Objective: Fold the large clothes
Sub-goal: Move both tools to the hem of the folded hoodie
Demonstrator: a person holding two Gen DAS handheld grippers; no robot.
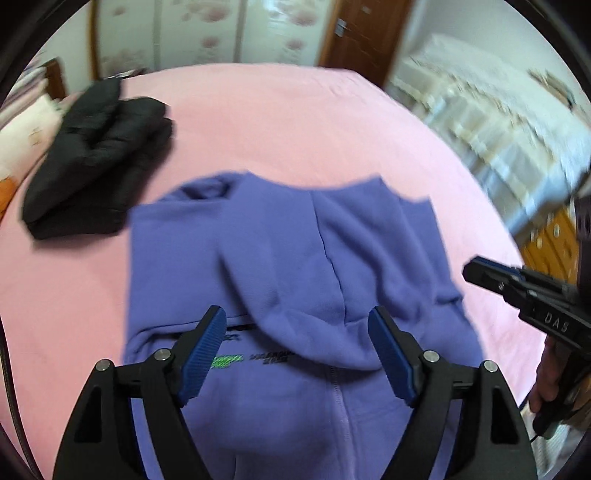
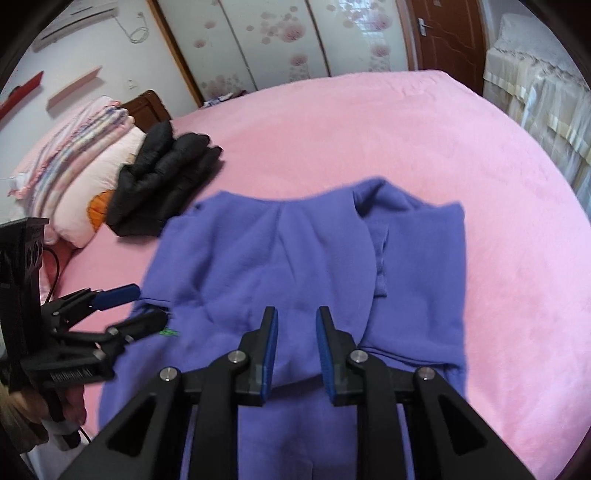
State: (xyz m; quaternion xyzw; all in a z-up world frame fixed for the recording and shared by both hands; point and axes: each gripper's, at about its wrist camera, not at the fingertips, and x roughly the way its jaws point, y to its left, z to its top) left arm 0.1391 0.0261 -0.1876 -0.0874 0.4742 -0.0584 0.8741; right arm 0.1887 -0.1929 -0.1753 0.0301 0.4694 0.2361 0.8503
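A purple hooded sweatshirt (image 1: pixel 295 258) lies partly folded on the pink bed (image 1: pixel 295 122), its hood laid over the body and its zipper running toward me. It also shows in the right wrist view (image 2: pixel 295 258). My left gripper (image 1: pixel 297 321) is open and empty, hovering over the hood near the printed chest text. My right gripper (image 2: pixel 295 321) is open with a narrower gap, empty, above the hood's near edge. The right gripper shows at the right of the left wrist view (image 1: pixel 480 275), and the left gripper at the left of the right wrist view (image 2: pixel 147 306).
A folded black padded jacket (image 2: pixel 166 184) lies on the bed (image 2: pixel 406 140) at the far left, next to pillows and a striped blanket (image 2: pixel 74 147). A wardrobe with flower print and a brown door (image 2: pixel 443 33) stand behind. A covered cabinet (image 2: pixel 535 92) is at the right.
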